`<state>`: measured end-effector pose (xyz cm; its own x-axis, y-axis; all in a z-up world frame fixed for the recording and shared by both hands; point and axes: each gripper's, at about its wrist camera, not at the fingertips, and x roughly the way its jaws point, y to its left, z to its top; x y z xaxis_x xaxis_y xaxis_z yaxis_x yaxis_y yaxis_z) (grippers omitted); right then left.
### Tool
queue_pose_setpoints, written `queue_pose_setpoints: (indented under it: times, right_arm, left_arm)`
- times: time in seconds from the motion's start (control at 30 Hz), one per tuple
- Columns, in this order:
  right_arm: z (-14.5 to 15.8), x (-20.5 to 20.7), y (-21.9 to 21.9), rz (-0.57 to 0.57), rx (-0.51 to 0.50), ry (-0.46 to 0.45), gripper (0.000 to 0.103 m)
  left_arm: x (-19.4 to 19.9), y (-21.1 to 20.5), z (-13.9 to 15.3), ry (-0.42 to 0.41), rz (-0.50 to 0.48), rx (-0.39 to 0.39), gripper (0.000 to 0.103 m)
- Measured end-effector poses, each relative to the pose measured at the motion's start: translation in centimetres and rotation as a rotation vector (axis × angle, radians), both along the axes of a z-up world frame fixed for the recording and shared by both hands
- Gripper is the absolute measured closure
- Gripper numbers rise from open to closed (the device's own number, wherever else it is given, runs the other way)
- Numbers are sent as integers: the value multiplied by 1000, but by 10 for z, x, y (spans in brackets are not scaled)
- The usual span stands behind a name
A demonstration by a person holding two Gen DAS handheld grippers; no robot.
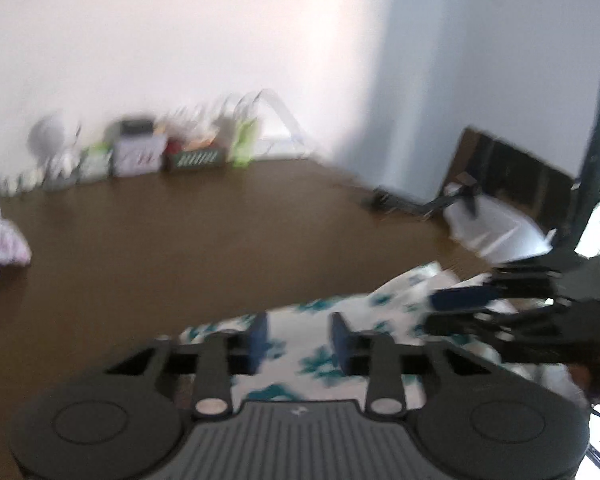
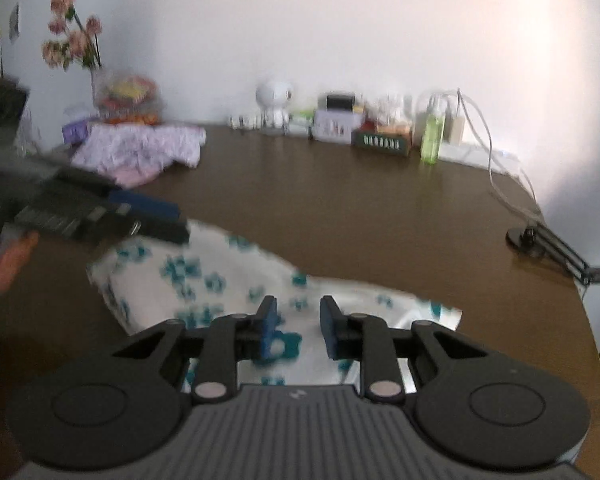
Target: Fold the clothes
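- White cloth with teal flowers [image 2: 236, 280] lies at the table's [image 2: 360, 208] near edge.
- Left gripper [image 1: 300, 338] and right gripper [image 2: 298, 322] hover above it, jaws partly apart, holding nothing.
- Pink clothes [image 2: 140, 148] sit at the far left corner.

- The right gripper [image 2: 295, 330] hangs over a white cloth with teal flowers [image 2: 228, 276] near the tabletop's [image 2: 360, 208] front edge, its jaws apart with nothing pinched.
- The left gripper [image 2: 172, 224] reaches the cloth's far left corner.
- A pink garment [image 2: 140, 152] lies at the back-left corner.
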<state>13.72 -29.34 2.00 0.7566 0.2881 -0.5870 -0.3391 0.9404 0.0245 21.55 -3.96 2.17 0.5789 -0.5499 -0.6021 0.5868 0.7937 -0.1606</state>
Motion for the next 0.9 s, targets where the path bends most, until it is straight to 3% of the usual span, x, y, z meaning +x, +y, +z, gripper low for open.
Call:
queue_pose_setpoints:
  times: [0.13, 0.23, 0.37, 0.57, 0.67, 0.77, 0.9]
  right_arm:
    - [-15, -5, 5, -10, -25, -13, 81]
    - [-6, -11, 6, -23, -21, -32, 81]
    - [5, -30, 5, -13, 9, -52, 82]
    - [-12, -43, 9, 5, 1, -18, 81]
    - [3, -43, 2, -11, 54, -36, 81]
    - [21, -33, -20, -112, 130, -66, 79]
    - [18, -3, -58, -216, 291, 53, 79]
  left_arm:
    - [9, 5, -21, 37, 12, -19, 85]
    - [7, 10, -13, 25, 27, -30, 85]
    - [-18, 18, 4, -13, -10, -101, 83]
    - [-33, 11, -17, 13, -23, -63, 82]
    - [-34, 12, -9, -2, -20, -67, 80]
    - [-34, 11, 8, -58, -35, -81, 74]
    - [-19, 2, 20, -102, -25, -58, 71]
